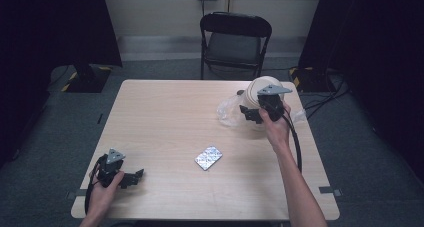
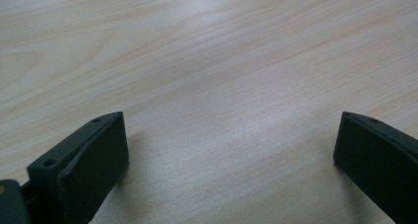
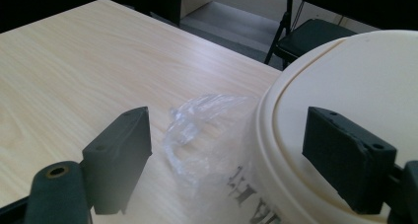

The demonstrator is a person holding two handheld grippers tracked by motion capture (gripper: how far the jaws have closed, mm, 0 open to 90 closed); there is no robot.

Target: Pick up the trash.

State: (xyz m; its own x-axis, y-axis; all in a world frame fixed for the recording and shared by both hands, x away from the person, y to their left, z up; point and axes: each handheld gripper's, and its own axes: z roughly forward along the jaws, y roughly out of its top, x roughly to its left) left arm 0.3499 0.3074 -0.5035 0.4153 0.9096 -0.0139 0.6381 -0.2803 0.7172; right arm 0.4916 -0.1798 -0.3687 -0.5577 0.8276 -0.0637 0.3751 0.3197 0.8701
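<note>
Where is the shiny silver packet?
In the high view the silver packet lies flat near the table's middle, between the left gripper and right gripper.

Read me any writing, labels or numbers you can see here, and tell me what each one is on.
Dark printed letters on the clear plastic bag beside the cream container, in the right gripper view: upside down and cut off by the frame edge, not readable.
Silver blister pack on the table: too small to show any print.
No other text is visible.
</note>
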